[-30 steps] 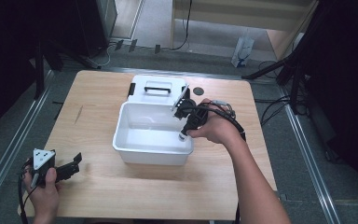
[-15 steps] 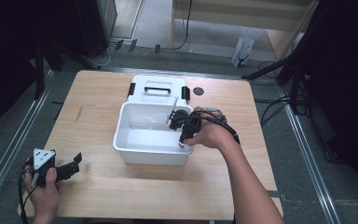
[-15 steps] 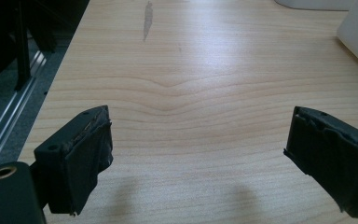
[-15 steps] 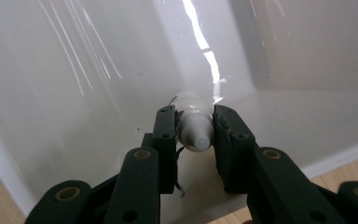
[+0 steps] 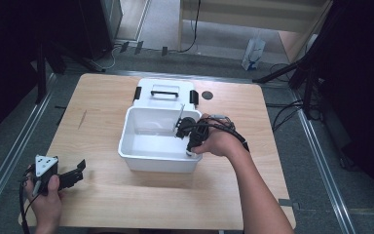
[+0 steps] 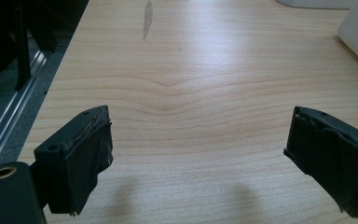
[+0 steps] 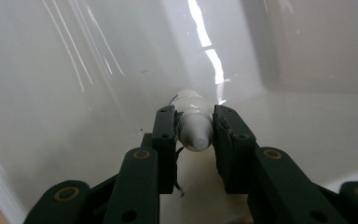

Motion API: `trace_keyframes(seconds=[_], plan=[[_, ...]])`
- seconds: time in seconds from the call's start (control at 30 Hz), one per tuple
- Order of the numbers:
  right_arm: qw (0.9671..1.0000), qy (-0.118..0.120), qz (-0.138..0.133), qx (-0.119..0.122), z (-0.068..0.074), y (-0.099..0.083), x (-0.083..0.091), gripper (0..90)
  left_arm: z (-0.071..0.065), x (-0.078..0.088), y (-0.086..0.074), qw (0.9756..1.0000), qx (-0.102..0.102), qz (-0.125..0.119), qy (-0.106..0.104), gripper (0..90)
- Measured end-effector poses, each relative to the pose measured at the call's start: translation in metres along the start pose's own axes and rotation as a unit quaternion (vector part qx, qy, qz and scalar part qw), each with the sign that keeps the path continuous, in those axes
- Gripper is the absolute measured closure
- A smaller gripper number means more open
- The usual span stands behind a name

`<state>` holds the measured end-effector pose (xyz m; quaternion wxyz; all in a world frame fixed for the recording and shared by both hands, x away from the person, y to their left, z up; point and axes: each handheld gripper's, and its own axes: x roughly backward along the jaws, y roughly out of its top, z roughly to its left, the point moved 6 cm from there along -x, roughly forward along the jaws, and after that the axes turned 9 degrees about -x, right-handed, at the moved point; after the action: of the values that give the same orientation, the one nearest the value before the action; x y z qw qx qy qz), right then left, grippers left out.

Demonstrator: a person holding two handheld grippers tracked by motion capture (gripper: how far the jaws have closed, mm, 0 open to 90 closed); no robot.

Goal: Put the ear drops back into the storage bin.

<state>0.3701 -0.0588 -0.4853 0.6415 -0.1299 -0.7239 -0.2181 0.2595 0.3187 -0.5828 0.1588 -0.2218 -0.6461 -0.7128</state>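
A white plastic bin (image 5: 126, 146) stands mid-table, its lid (image 5: 164, 91) lying flat behind it. My right gripper (image 5: 184, 127) reaches down into the bin from the right rim. In the right gripper view its jaws are shut on a small white bottle (image 7: 193, 122), cap end toward the camera, close above the bin's glossy floor (image 7: 317, 130). My left gripper (image 5: 73, 174) rests at the table's front left corner, held by a hand. Its fingers (image 6: 81, 156) stand wide apart over bare wood, with nothing between them.
A small dark round disc (image 5: 206, 95) lies on the table right of the lid. The wooden table (image 5: 107, 204) has a dark scratch (image 6: 147, 18) ahead of the left gripper. Metal rails run along both sides of the table.
My right gripper has dropped from above the bin's far right corner down into the bin, carrying the bottle leftward and lower. The left gripper has stayed still.
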Motion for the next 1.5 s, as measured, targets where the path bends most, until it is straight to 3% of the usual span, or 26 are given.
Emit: trace_keyframes(seconds=[0.33, 0.67, 0.97, 1.17, 1.5], plan=[[0.9999, 0.009, -0.004, -0.008, 0.0, -0.001, 0.001, 69.3, 0.0, 0.0, 0.0, 1.0, 0.0, -0.001, 0.0, 7.6], [0.9973, 0.038, -0.047, -0.043, -0.006, -0.001, 0.023, 65.8, 0.0, 0.0, 0.0, 1.0, -0.002, 0.0, 0.002, 7.6], [0.9965, 0.021, -0.069, -0.043, -0.013, -0.005, 0.057, 65.0, 0.0, 0.0, 0.0, 1.0, -0.002, -0.001, 0.002, 7.6], [0.9953, 0.009, -0.078, -0.057, -0.02, -0.013, 0.077, 64.3, 0.0, 0.0, 0.0, 1.0, -0.002, 0.0, 0.001, 7.6], [0.9936, -0.003, -0.075, -0.084, -0.032, -0.041, 0.086, 60.7, 0.0, 0.0, 0.0, 1.0, -0.002, 0.001, 0.002, 7.6]])
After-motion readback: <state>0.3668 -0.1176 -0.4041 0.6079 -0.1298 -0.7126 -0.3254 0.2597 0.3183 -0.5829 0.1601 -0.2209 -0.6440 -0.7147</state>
